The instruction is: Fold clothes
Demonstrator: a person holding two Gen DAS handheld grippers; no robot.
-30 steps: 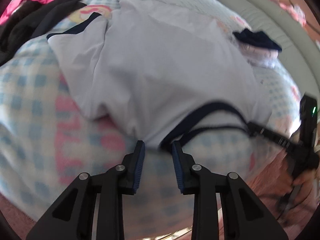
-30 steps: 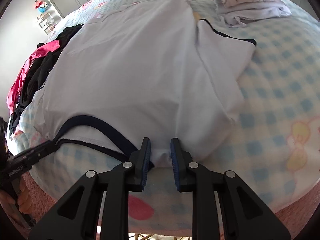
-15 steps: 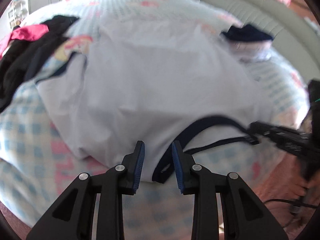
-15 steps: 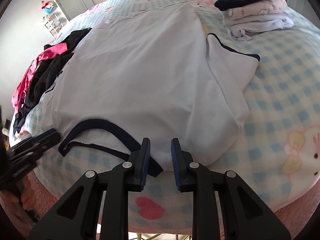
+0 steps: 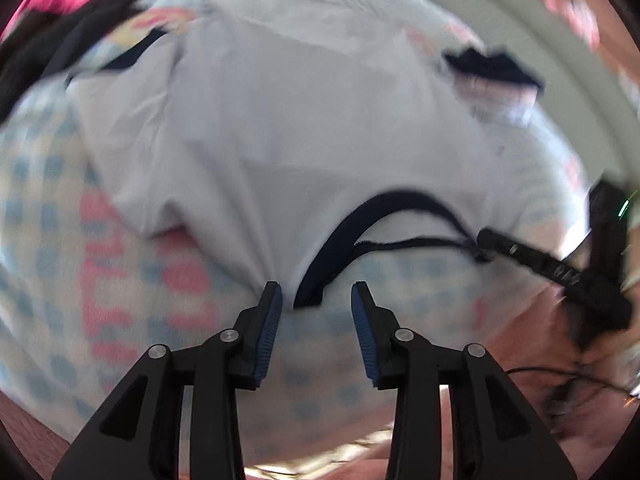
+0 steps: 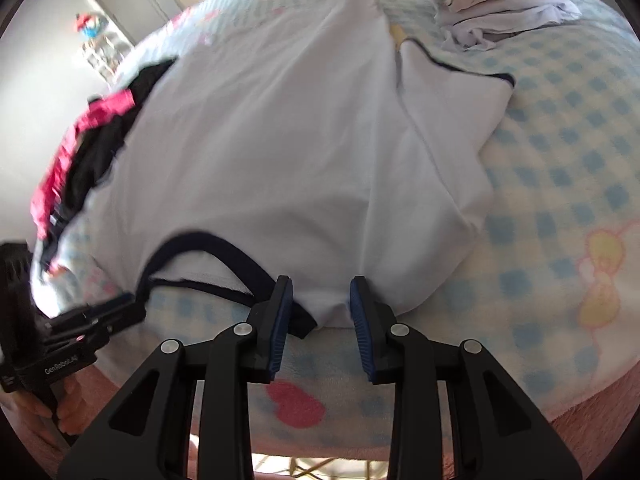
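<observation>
White letters "GenRobot.AI" show on the left hand-held gripper [image 6: 96, 312]. A soft white T-shirt [image 6: 280, 152] with a dark blue neck band [image 6: 224, 256] lies flat on the fluffy blue-checked blanket [image 6: 560, 160] on the bed. The jaws of both the left and the right hand-held gripper [image 6: 320, 312] are opening, with the shirt's near edge between them, not pinched.

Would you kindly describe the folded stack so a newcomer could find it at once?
On the blue-checked blanket, look past the spread white shirt to its far right. The folded stack sits there: pale garments topped by a navy one, neatly layered, unlike the loose pink-and-black heap on the left.
</observation>
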